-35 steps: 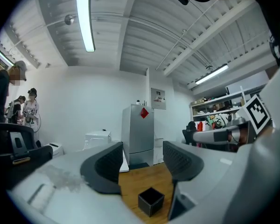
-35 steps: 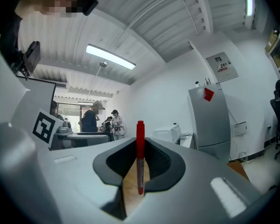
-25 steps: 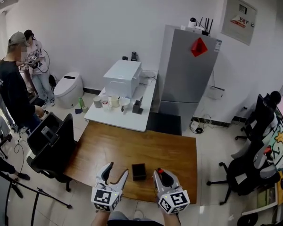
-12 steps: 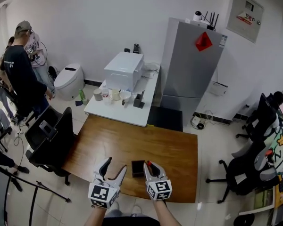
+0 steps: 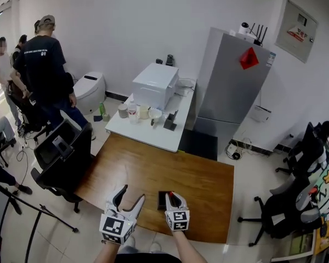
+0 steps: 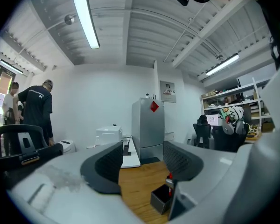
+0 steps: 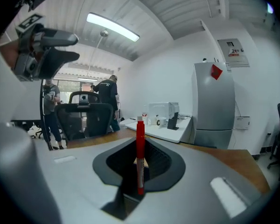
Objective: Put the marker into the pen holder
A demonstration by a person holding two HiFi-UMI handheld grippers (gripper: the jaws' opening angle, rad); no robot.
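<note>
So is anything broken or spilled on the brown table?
No, nothing stands out. The black holder stands upright on the table and looks whole. The red marker is held upright in the right gripper's jaws, by the holder. I see no spill.

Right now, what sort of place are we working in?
Probably an office or lab workroom: a wooden table, a black office chair beside it, and a grey fridge against the wall.
</note>
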